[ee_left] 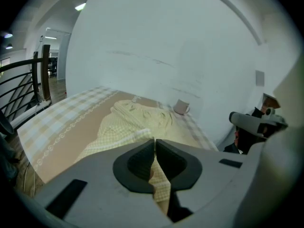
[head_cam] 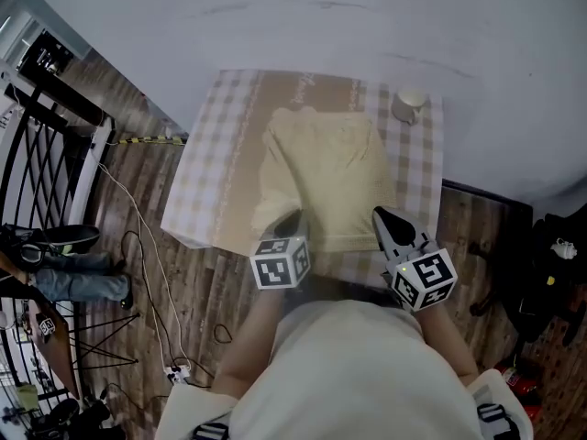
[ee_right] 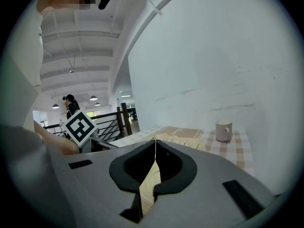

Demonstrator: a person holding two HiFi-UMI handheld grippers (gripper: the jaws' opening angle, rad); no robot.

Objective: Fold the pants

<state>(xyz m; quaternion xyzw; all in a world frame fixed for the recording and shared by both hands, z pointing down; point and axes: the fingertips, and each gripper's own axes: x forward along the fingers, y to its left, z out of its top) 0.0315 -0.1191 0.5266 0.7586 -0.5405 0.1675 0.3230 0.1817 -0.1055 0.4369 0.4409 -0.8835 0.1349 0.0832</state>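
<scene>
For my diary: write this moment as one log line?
left tool: shut on pants | right tool: shut on pants

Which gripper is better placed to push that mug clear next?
Right, probably: the white ceramic mug stands at the checked table's far right corner, on the right gripper's side, though it holds the pale yellow pants.

Pants point(head_cam: 321, 177) are laid on the table point(head_cam: 206, 172), right of centre. A cup point(head_cam: 409, 105) is set behind them at the far right corner, apart. Left gripper point(head_cam: 293, 218) and right gripper point(head_cam: 379, 214) are stationed at the pants' near edge. A railing point(head_cam: 46, 145) is noted left of the table.
</scene>
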